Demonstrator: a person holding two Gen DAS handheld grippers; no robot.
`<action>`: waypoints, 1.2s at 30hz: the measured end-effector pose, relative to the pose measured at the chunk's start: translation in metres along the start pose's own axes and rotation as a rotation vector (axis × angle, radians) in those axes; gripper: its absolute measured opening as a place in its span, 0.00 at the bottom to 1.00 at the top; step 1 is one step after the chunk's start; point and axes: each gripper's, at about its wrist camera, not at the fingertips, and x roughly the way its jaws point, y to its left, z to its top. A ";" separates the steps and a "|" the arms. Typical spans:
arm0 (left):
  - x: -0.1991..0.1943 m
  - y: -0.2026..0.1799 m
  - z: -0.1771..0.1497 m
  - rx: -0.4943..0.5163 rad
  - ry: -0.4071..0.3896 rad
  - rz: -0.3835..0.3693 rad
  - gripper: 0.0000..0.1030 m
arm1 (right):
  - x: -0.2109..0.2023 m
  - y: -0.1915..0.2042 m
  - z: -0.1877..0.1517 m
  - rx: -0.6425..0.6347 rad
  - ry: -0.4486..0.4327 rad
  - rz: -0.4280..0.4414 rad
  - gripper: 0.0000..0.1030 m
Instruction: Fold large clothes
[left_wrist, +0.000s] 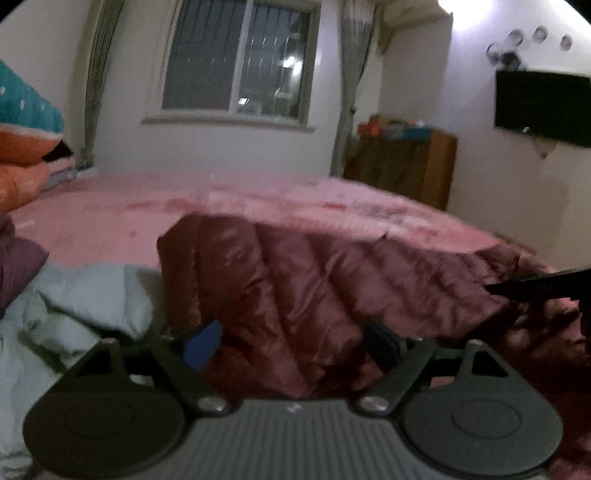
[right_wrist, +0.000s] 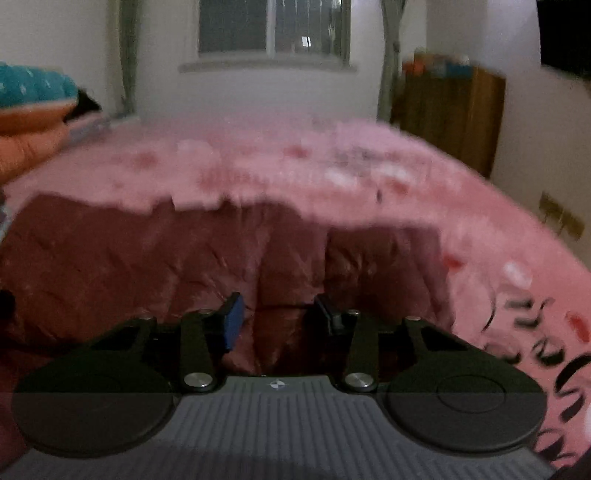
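Folding maroon puffer coat (left_wrist: 295, 280) on pink bed (left_wrist: 110, 218)
Both grippers, left (left_wrist: 291, 338) & right (right_wrist: 280, 317), spread over the near hem, pinching nothing; bite deep, lift evenly.

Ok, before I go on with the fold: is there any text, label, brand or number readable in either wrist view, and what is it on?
No readable text in either view.
Small pale mark on the left gripper body: too blurred to read.
Small diamond emblem on the right gripper body: a logo, no letters legible.
Dark marks on the pink bedspread: smeared print, not legible as words.
Maroon quilted coat: no visible label.
Boxes on the wooden cabinet: too blurred.
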 end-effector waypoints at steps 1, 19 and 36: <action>0.004 0.001 -0.002 -0.001 0.021 0.010 0.78 | 0.006 -0.002 -0.004 0.009 0.014 -0.008 0.46; 0.002 0.002 -0.007 -0.055 0.053 0.052 0.73 | 0.008 -0.005 -0.035 0.028 0.010 0.005 0.52; -0.166 -0.022 -0.009 -0.034 -0.011 0.073 0.75 | -0.215 -0.104 -0.069 0.144 -0.070 0.049 0.95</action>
